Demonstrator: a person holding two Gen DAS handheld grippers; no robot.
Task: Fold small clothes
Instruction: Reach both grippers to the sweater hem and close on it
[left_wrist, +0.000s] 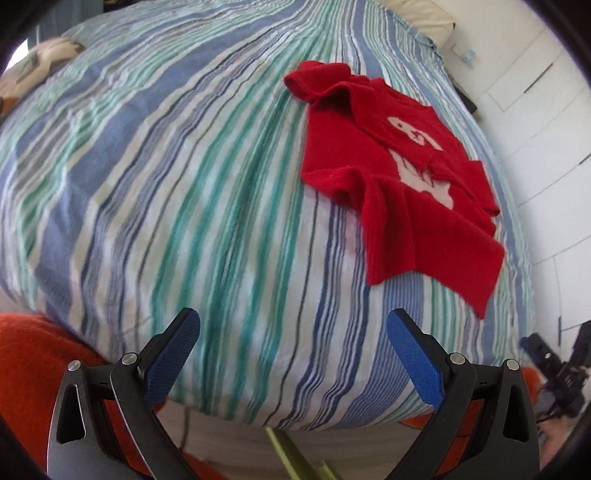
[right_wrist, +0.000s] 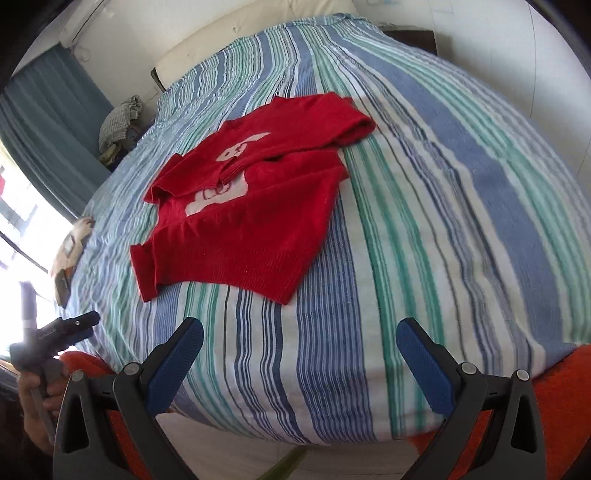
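While a small red knitted sweater (left_wrist: 399, 192) lies partly folded on the blue-and-green striped bed (left_wrist: 184, 184), left tongs (left_wrist: 293, 326) and right tongs (right_wrist: 299, 332) gape wide, holding nothing.

A home bedroom: a bed (right_wrist: 461, 192) under a striped blue-green sheet, a pale headboard (right_wrist: 258, 33), teal curtains (right_wrist: 48, 122) by a bright window (right_wrist: 18, 206).
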